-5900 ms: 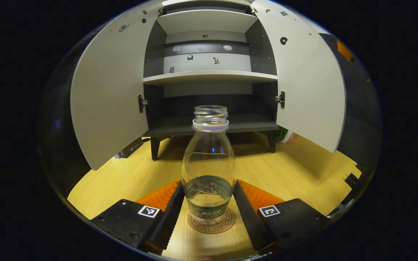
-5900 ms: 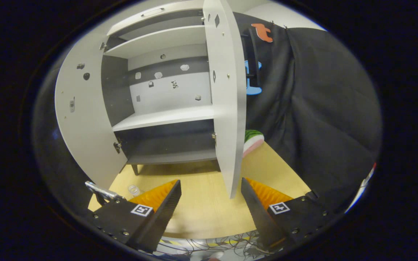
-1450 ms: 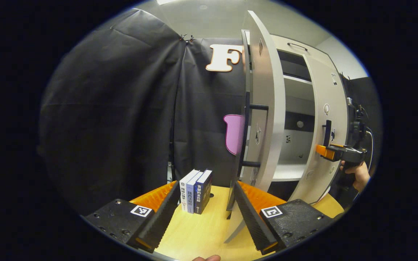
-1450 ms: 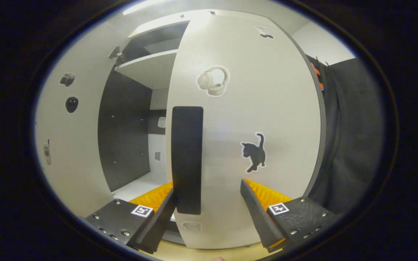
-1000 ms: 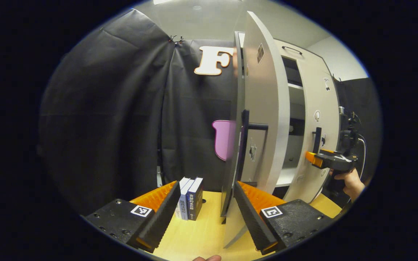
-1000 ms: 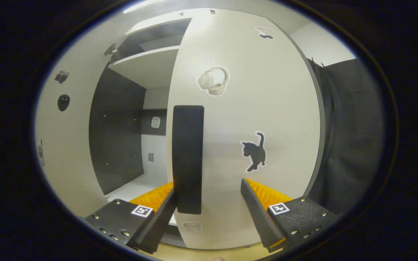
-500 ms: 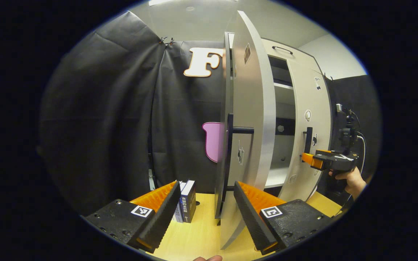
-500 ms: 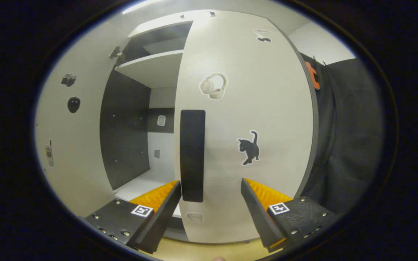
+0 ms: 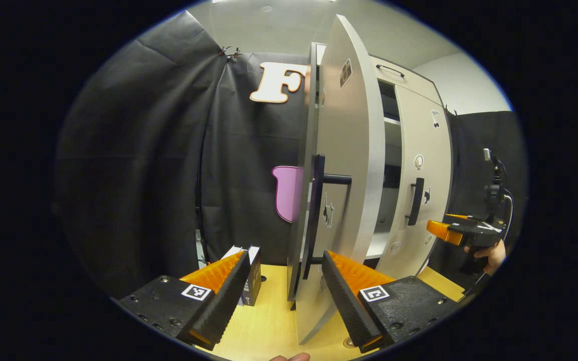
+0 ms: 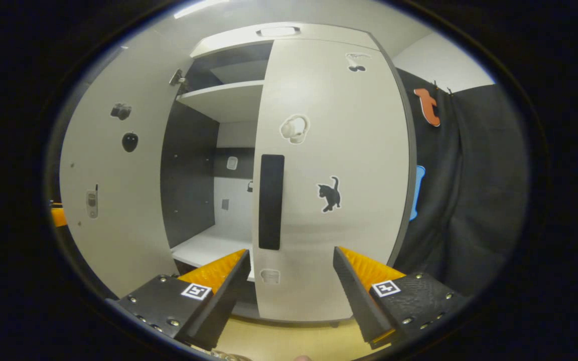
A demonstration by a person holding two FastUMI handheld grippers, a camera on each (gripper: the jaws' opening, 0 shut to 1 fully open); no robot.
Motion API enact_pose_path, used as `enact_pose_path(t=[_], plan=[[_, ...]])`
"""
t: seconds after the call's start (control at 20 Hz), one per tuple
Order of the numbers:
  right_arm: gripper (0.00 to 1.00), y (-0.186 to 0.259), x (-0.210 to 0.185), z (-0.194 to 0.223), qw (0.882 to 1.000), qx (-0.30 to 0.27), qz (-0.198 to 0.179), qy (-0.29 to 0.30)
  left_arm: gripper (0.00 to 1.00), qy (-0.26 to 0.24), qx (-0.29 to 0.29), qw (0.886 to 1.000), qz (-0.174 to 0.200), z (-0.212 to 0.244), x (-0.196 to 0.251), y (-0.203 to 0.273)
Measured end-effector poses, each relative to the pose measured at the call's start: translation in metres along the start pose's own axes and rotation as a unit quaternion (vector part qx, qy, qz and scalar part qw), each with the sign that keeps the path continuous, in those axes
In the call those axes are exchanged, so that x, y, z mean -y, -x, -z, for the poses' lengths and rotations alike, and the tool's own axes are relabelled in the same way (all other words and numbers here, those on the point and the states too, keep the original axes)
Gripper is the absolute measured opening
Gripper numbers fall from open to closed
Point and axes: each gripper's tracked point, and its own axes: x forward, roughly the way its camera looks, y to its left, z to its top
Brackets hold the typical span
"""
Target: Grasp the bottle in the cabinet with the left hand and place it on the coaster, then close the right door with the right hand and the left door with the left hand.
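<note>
Your right door (image 10: 329, 175) just swung shut & right gripper (image 10: 289, 286) backed off. Both grippers wide open, holding nothing. Next: push left door (image 9: 349, 165) w/ left gripper (image 9: 284, 291).

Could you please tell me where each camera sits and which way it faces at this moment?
Left gripper view: rides the left claw, facing the open left door edge-on; the right claw and a hand show far right.
Right gripper view: rides the right claw, facing the right door and its handle head-on.
Shared: both doors of the cabinet.
</note>
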Motion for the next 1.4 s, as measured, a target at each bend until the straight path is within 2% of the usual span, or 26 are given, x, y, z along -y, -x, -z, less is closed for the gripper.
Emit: enact_pose_path(t=[0.3, 0.5, 0.7, 0.75, 0.8, 1.0, 1.4], plan=[[1.0, 0.029, 0.008, 0.013, 1.0, -0.014, -0.003, -0.019, 0.92, -0.002, -0.006, 0.998, 0.059, 0.005, 0.054, -0.011], [1.0, 0.043, 0.028, 0.018, 0.999, -0.02, 0.009, -0.03, 0.92, -0.013, -0.006, 0.997, 0.081, 0.011, 0.091, -0.025], [1.0, 0.055, 0.051, 0.019, 0.999, -0.021, 0.026, -0.042, 0.92, 0.002, -0.008, 0.995, 0.102, 0.014, 0.123, -0.045], [1.0, 0.059, 0.056, 0.02, 0.998, -0.022, 0.029, -0.046, 0.87, 0.007, -0.01, 0.995, 0.104, 0.015, 0.131, -0.05], [1.0, 0.061, 0.06, 0.021, 0.998, -0.023, 0.031, -0.049, 0.92, 0.01, -0.009, 0.994, 0.105, 0.016, 0.139, -0.056], [1.0, 0.071, 0.079, 0.022, 0.997, -0.023, 0.041, -0.061, 0.96, 0.009, -0.013, 0.995, 0.097, 0.02, 0.168, -0.085], [1.0, 0.076, 0.106, 0.027, 0.995, -0.026, 0.056, -0.078, 0.98, -0.004, -0.001, 0.996, 0.088, 0.018, 0.199, -0.133]])
